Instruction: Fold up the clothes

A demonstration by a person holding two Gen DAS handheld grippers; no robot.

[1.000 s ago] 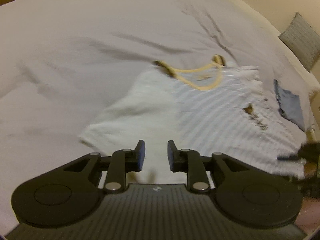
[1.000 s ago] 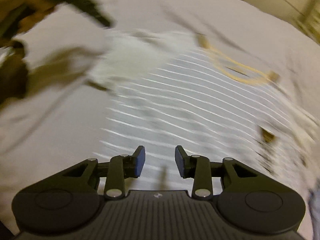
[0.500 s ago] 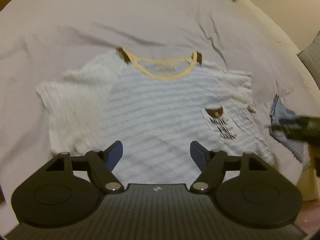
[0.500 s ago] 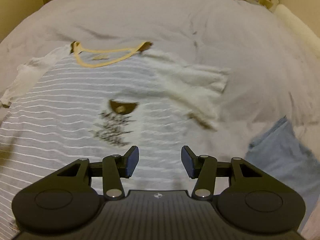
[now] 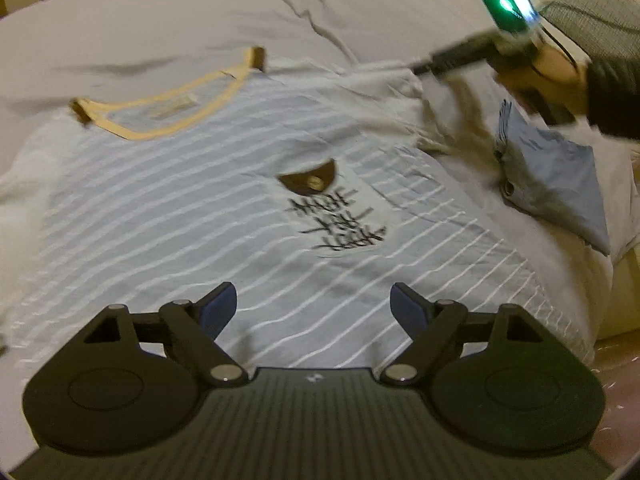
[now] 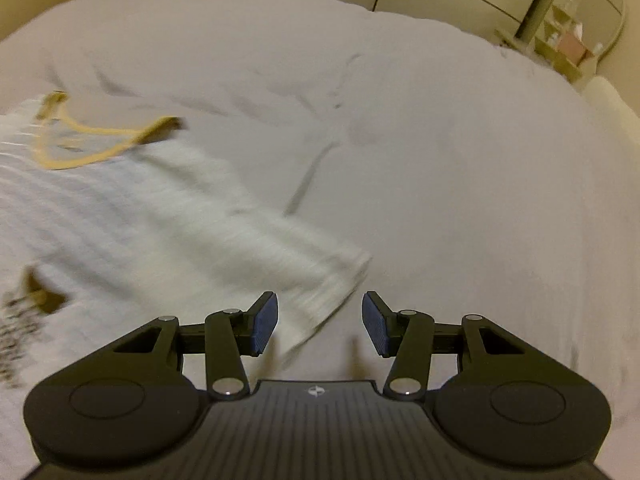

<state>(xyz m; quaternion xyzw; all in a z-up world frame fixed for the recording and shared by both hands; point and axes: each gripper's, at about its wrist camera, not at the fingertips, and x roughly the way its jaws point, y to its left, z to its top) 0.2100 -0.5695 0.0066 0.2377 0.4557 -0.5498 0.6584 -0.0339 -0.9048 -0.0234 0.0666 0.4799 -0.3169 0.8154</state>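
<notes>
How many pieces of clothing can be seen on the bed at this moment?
2. The striped T-shirt lies spread flat mid-bed; the blue garment lies bunched by the bed's right edge, beside the shirt's sleeve. Others may be out of view.

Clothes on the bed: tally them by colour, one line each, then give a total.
Striped, pale blue and white with a yellow collar: 1, the T-shirt spread flat on the bed.
Plain blue: 1, the folded garment beside the T-shirt, near the bed's edge.
Total: 2 garments.
</notes>
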